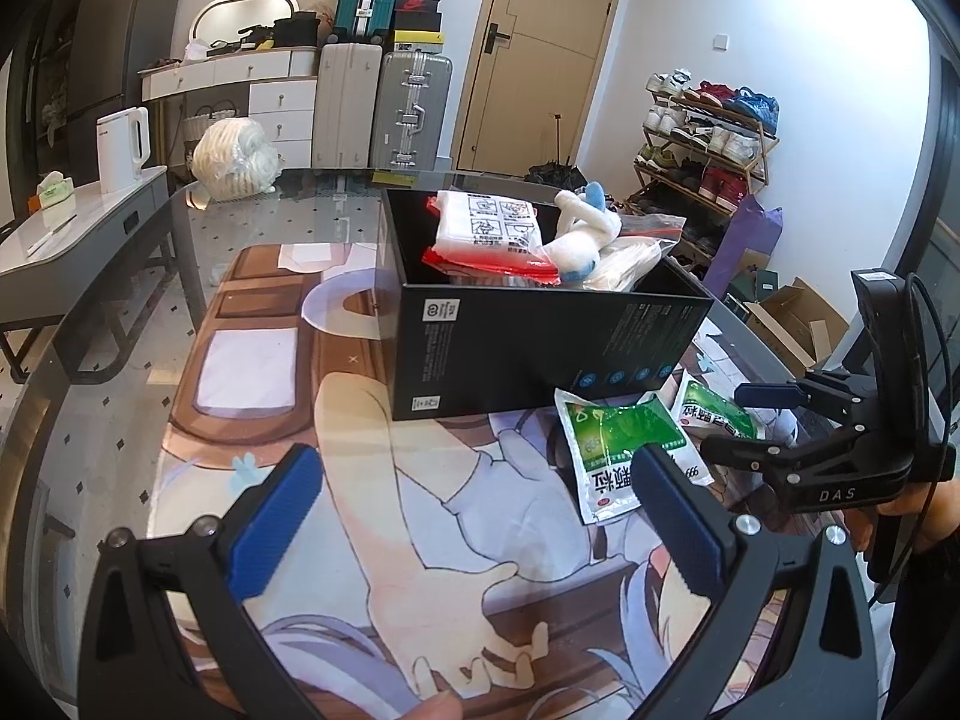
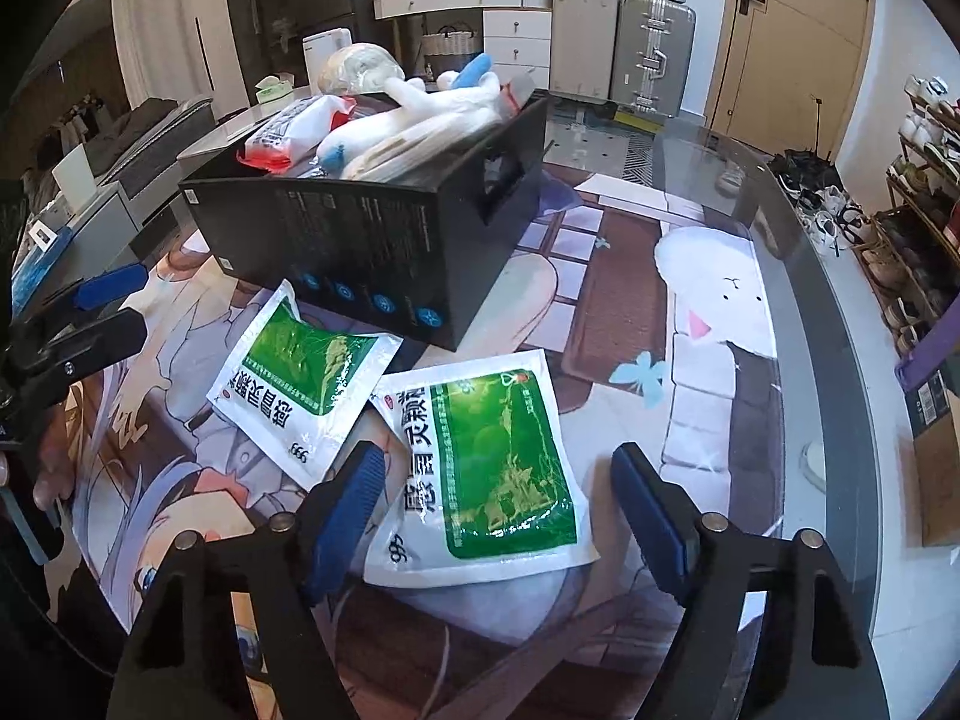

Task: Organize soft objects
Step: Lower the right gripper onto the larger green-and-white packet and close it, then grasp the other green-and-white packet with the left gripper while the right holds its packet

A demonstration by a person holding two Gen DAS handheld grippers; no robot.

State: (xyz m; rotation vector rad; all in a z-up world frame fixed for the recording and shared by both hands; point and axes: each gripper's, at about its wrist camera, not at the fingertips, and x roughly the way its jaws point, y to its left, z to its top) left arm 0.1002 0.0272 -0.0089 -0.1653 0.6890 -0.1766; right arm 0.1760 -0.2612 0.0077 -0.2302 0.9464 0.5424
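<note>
Where the printed mat covers the counter (image 2: pixel 708 360), the scene reads as follows.

Black box: an open black box (image 1: pixel 540 342) stands on the mat, near the middle of the counter.
Box contents: a white and red packet (image 1: pixel 486 234), a white plush toy with blue parts (image 1: pixel 585 228) and a clear zip bag (image 1: pixel 636 252) lie piled inside and stick up past the rim.
Near sachet: a green and white sachet (image 2: pixel 486 468) lies flat on the mat, apart from the box, its lower part between the two blue pads of the right hand-held gripper.
Far sachet: a second green and white sachet (image 2: pixel 300 384) lies just beside the first, its upper corner at the foot of the box; whether the two sachets overlap I cannot tell.
Right hand-held gripper (image 2: pixel 498 516): released, partly spread; its left pad is at the near sachet's edge, the right pad stands clear of it, so nothing is clamped.
Left hand-held gripper (image 1: pixel 474 516): released, pads wide apart over bare mat, nothing between them.
Person: a hand (image 1: pixel 900 516) holds the right tool's handle in the left wrist view.
</note>
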